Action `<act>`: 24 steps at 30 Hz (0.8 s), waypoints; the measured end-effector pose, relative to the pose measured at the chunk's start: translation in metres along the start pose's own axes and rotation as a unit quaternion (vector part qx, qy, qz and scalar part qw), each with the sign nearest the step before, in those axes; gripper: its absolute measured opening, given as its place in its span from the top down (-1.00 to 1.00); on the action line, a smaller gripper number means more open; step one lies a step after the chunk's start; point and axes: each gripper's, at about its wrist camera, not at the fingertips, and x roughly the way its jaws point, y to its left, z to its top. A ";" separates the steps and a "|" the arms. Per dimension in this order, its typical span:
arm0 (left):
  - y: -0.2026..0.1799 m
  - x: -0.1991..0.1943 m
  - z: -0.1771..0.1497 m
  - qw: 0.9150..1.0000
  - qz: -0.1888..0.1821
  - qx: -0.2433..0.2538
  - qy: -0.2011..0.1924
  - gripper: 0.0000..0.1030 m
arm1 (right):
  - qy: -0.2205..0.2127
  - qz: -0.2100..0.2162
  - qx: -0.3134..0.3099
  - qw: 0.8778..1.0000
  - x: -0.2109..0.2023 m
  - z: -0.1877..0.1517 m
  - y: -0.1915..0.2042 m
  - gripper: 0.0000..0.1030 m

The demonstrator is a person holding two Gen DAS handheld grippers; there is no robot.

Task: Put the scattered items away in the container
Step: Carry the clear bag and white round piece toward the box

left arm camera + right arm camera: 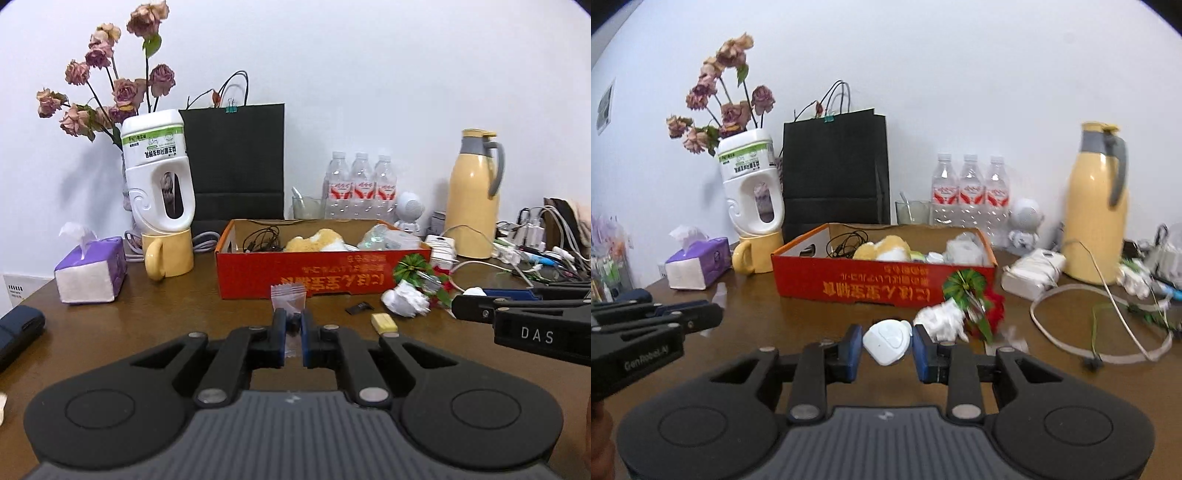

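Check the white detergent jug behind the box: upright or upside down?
Upside down. The white jug stands neck-down in the yellow mug, its label inverted.

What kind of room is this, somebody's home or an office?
Probably a lived-in home or small office desk, though I can't be sure. A brown table stands against a plain wall, crowded with dried roses, a yellow thermos jug, bottled water and a tangle of charger cables.

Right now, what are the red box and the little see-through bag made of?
The red box looks like cardboard: matte printed red outside, plain brown inside, with folded flaps and a cut handle hole. The little bag, pinched in the left gripper's jaws, looks like thin clear plastic film: it is see-through, glossy and wrinkled, probably with a zip strip on top.
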 end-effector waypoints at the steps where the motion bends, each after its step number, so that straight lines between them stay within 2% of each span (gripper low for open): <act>1: -0.002 -0.006 -0.002 1.000 -0.001 0.002 0.000 0.83 | -0.001 0.000 0.001 1.000 -0.008 -0.004 0.000 0.46; 7: -0.005 -0.015 0.000 1.000 0.000 0.004 -0.006 0.83 | -0.006 0.013 0.002 1.000 -0.027 -0.012 0.006 0.46; 12: -0.005 0.005 0.017 1.000 -0.019 -0.003 -0.006 0.83 | -0.011 0.024 -0.001 1.000 -0.017 0.001 0.005 0.46; 16: -0.003 0.040 0.056 0.999 -0.037 -0.006 -0.020 0.83 | -0.028 0.018 -0.006 0.999 0.008 0.034 -0.004 0.46; 19: -0.001 0.081 0.094 0.998 -0.060 -0.007 -0.014 0.83 | -0.031 0.026 0.000 0.999 0.037 0.072 -0.018 0.46; 22: 0.003 0.133 0.126 0.996 -0.080 -0.011 0.030 0.83 | -0.009 0.046 0.013 0.999 0.081 0.117 -0.032 0.46; 24: 0.008 0.170 0.143 0.994 -0.086 -0.024 0.069 0.83 | 0.029 0.055 0.015 0.998 0.114 0.142 -0.040 0.46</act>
